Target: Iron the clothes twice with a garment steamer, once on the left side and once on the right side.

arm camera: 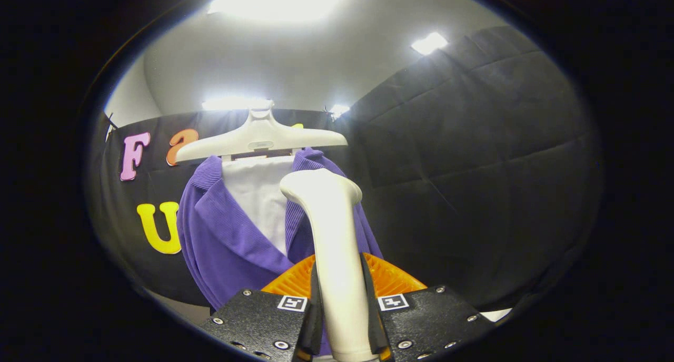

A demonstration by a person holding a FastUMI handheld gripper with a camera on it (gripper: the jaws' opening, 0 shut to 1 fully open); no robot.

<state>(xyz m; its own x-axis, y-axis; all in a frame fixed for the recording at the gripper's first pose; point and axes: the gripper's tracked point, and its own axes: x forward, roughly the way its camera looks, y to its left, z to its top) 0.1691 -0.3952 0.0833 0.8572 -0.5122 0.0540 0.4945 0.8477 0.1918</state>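
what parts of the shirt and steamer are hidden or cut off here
Gripper view:
- steamer nozzle face: turned toward the purple garment, away from the camera.
- garment's hem: hidden behind the gripper, whose fingers clamp the steamer handle.
- white hanger hook: lost in ceiling glare.

gripper (pixel 342 320) clamped on steamer handle (pixel 331 246), centre frame; head up against purple garment (pixel 231 241) on white hanger (pixel 260 138), upper centre.

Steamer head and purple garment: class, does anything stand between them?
Nothing visible does. The hand-held gripper is shut on the steamer handle, and the steamer head faces the purple garment directly.
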